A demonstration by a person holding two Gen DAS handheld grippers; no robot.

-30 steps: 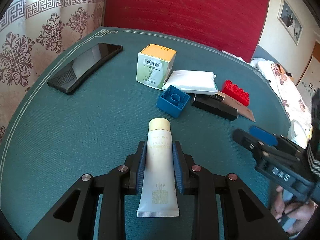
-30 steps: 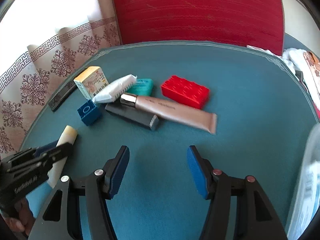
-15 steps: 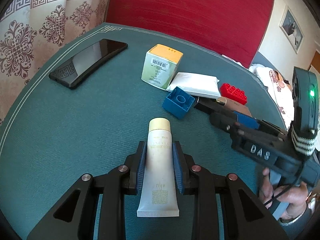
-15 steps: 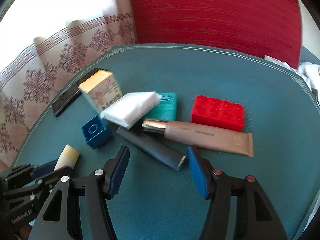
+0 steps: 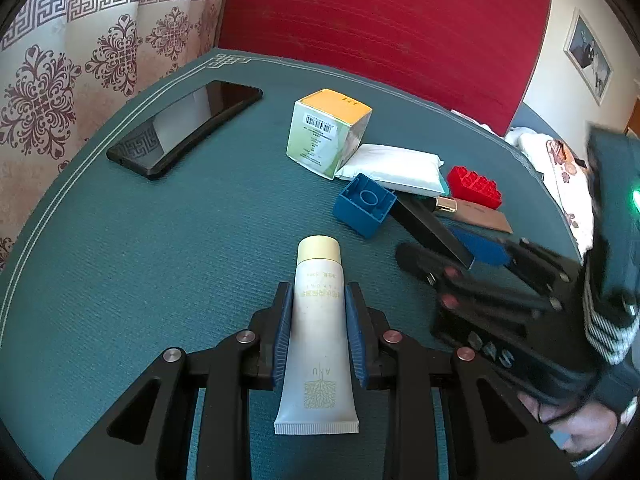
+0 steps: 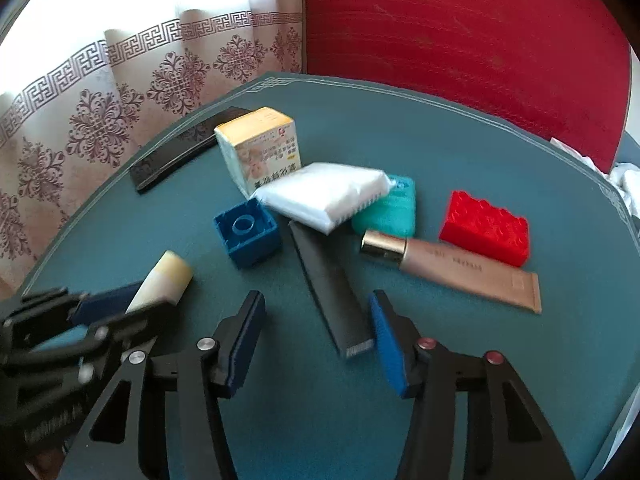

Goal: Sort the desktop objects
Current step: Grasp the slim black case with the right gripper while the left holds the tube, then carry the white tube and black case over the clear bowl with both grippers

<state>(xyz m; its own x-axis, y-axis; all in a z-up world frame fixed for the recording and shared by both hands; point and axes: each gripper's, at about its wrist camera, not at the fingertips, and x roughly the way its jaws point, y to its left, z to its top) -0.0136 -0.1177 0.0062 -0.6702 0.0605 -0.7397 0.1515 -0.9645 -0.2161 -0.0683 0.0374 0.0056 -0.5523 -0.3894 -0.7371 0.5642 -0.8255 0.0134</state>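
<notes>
My left gripper (image 5: 318, 292) is shut on a white tube (image 5: 316, 344) with a cream cap, which lies on the teal table (image 5: 160, 240). My right gripper (image 6: 317, 300) hovers to its right, and its jaws are closing. The near end of a black bar (image 6: 328, 288) lies between them, close to the right finger (image 6: 384, 336), and the pads do not press on it. A blue brick (image 6: 248, 236), a white pack (image 6: 324, 196), a teal box (image 6: 388, 212), a pink tube (image 6: 452, 268) and a red brick (image 6: 486, 228) lie clustered beyond.
A yellow-topped carton (image 5: 328, 132) stands behind the cluster, and a black phone (image 5: 184, 128) lies at the far left near the table edge. A red chair back (image 5: 380, 20) rises behind the table, with a patterned curtain (image 5: 80, 60) to the left.
My right gripper has moved left over the cluster, rolled a little, and its jaws have narrowed around the black bar's end. The left gripper and its tube have stayed put.
</notes>
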